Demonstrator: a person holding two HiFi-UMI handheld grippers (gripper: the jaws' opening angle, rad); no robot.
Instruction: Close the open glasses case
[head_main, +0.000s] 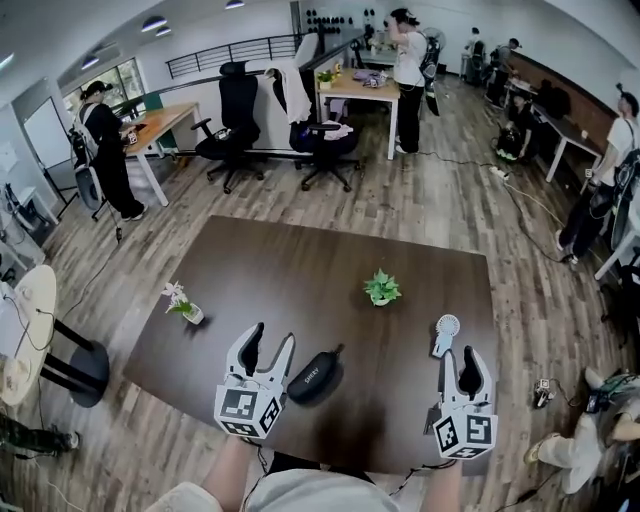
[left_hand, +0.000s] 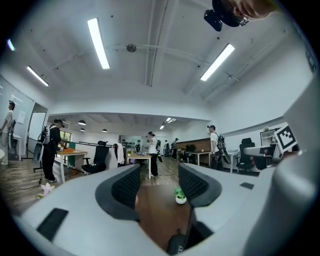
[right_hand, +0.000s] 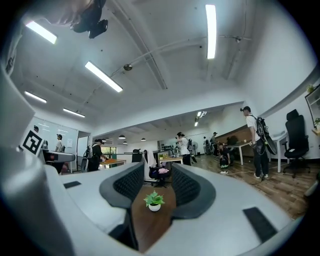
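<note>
Black glasses case lying near my left gripper, both tools empty.
The case sits on the dark table just right of that gripper, not touching it. It is a black oval shell with pale lettering, a small pull at one end and no gap showing. My right gripper is well apart. Both sets of jaws stand parted on nothing.

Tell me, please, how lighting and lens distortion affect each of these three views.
Head view: strong fisheye bends the floorboards, and the black glasses case barely contrasts with the dark table. Left gripper view: ceiling strip lights blow out white. Right gripper view: curved edges, yet the potted plant stays sharp.
</note>
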